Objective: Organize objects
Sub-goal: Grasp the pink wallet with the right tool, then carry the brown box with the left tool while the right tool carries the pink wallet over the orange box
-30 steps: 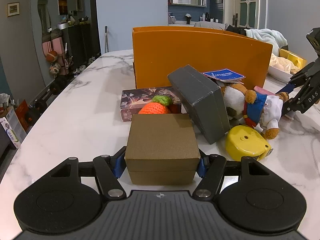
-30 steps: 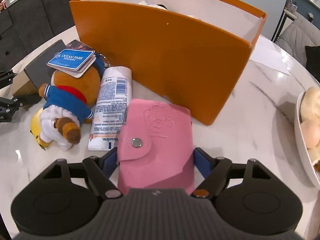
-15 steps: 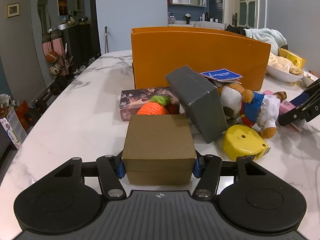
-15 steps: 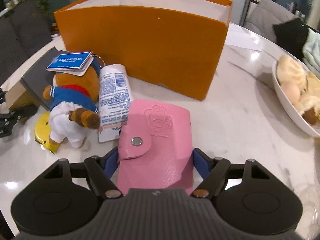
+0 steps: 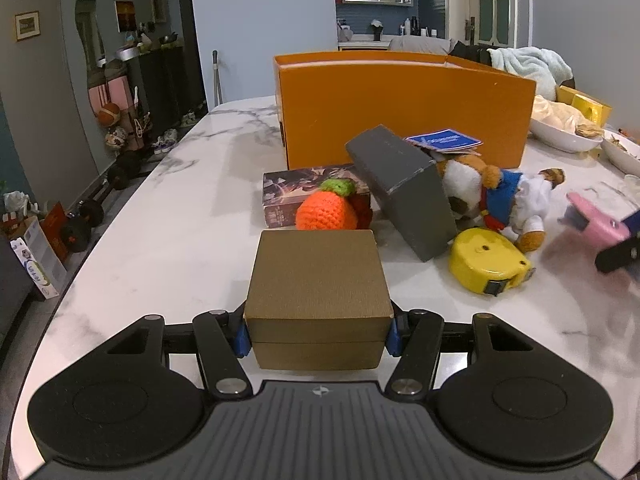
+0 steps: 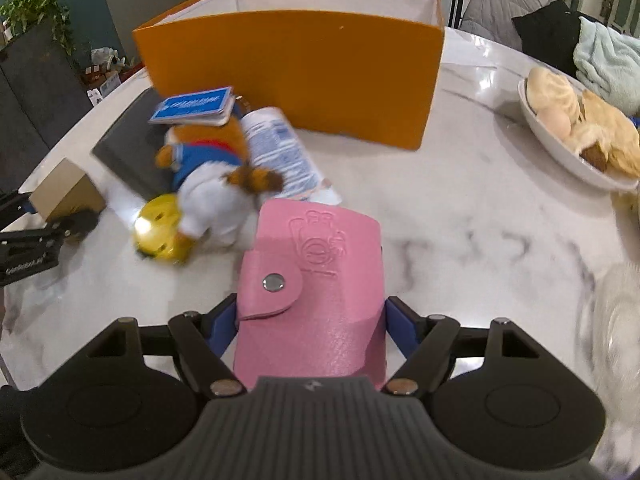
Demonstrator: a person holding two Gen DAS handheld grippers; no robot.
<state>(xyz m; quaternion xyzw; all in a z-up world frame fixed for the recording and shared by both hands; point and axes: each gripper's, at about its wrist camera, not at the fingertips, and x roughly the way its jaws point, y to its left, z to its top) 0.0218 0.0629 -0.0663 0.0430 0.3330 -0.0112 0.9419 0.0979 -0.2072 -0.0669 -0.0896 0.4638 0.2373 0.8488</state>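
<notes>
White marble bench fills both of my views, with a dim hallway in the upper left of the left wrist frame. At lower centre there, my left claw has its blue pads pressed against the sides of a tan box; its jaws have just been closing onto that box, and they pinch it now. Beyond it, moving right, I see a dark printed box with a crocheted orange fruit leaning on it, then a grey box tilted against a plush bear in blue and white, and a yellow tape measure just in front of the bear. An open orange box stands behind them all.

At the far right edge of that frame, blurred, my right claw shows; in its own view it pinches a pink snap wallet at lower centre, clear of the bench. A lotion tube lies beside the bear, and a white bowl of buns sits at the right.
</notes>
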